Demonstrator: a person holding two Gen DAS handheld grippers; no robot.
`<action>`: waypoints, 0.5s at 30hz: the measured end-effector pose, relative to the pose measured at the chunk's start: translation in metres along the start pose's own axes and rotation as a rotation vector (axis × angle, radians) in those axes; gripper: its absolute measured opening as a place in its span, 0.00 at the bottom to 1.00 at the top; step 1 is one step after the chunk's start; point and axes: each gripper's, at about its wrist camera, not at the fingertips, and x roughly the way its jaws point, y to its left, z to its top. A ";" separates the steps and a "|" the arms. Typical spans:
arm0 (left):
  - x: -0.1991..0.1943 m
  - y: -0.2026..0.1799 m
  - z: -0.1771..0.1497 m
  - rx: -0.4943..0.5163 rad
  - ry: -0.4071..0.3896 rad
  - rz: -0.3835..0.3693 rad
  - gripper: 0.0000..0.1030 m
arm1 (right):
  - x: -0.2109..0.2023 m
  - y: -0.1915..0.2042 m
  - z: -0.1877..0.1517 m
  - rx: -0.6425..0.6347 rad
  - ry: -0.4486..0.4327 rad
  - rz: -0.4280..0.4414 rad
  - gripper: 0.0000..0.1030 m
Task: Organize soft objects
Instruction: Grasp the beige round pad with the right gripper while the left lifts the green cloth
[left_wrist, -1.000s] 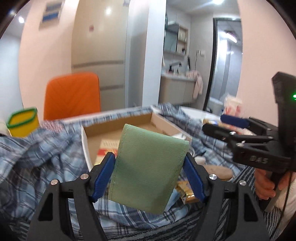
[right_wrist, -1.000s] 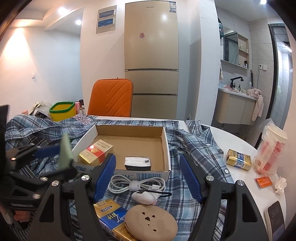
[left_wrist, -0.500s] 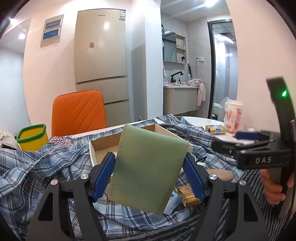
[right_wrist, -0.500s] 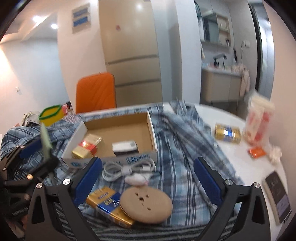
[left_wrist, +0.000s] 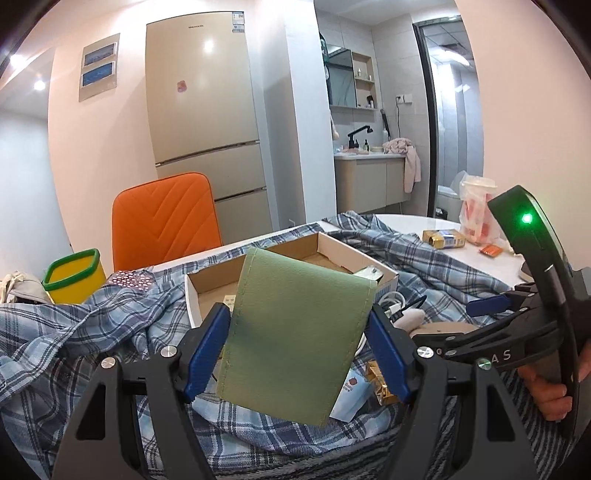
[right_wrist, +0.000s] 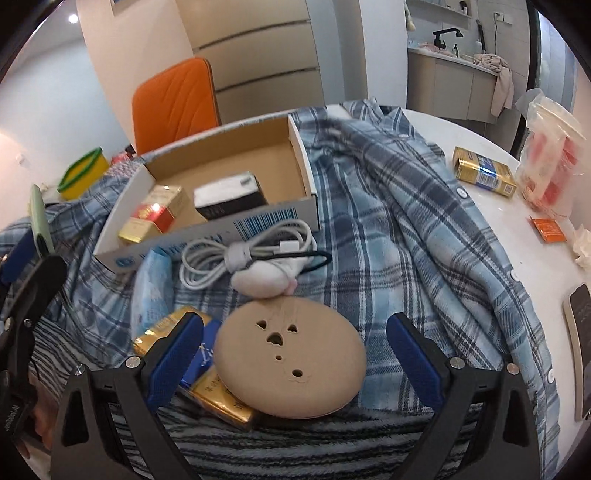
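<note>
Left wrist view: the left gripper (left_wrist: 299, 332) has its fingers clenched on a green fabric pouch (left_wrist: 295, 328), held upright above the plaid shirt (left_wrist: 74, 332), with the cardboard box (left_wrist: 384, 275) directly beyond it. The right gripper (right_wrist: 295, 354) has its fingers spread wide and empty, hovering over a round tan pad (right_wrist: 290, 354) lying between them on the desk (right_wrist: 491, 206). The box holds a red-gold pack (right_wrist: 155, 214) and a black-white pack (right_wrist: 229, 194); its far half appears free.

A round white table (right_wrist: 476, 147) carries a rumpled blue plaid shirt (right_wrist: 388, 206); a gold carton (right_wrist: 484, 175), an orange sachet (right_wrist: 548, 229) and a phone (right_wrist: 580, 343) lie at right.
</note>
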 end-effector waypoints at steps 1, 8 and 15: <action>0.001 0.000 0.000 0.005 0.005 0.002 0.71 | 0.001 0.000 0.000 0.001 0.008 0.002 0.97; 0.001 -0.007 -0.002 0.032 0.008 0.002 0.71 | 0.007 0.003 -0.002 -0.019 0.034 0.003 0.82; 0.000 -0.002 -0.001 0.009 -0.003 0.010 0.71 | -0.001 0.005 -0.003 -0.046 -0.004 -0.007 0.81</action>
